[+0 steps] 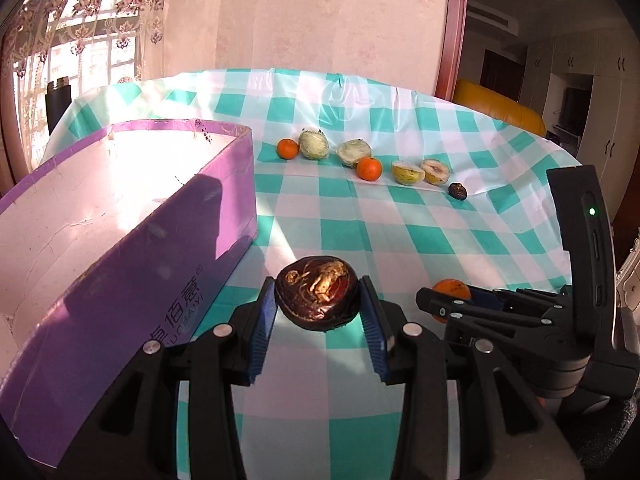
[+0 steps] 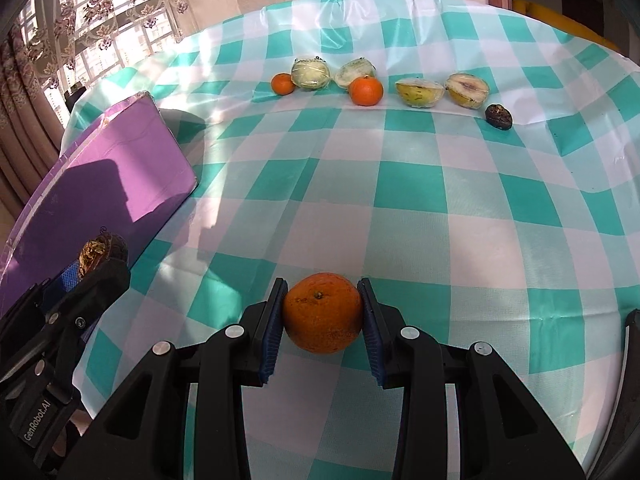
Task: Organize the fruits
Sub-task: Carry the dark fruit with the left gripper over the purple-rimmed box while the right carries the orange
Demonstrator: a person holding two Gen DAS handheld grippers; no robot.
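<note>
left gripper (image 1: 319,312) clamped on a dark wrinkly fruit (image 1: 316,298) right beside the purple box (image 1: 120,216), right gripper (image 2: 323,320) squeezing an orange (image 2: 323,312) further from the box, other fruits (image 2: 366,90) lined up beyond it

Glossy plastic tablecloth (image 2: 400,184), cardboard box (image 1: 120,248)

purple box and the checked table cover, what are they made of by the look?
Purple box: looks like cardboard, glossy purple print outside, plain white inside; sign is the folded corner, raw edges and sheen in the sun.
Table cover: probably thin plastic or coated sheet, teal and white checks; it shines and holds sharp creases. Woven cloth cannot be ruled out.
</note>
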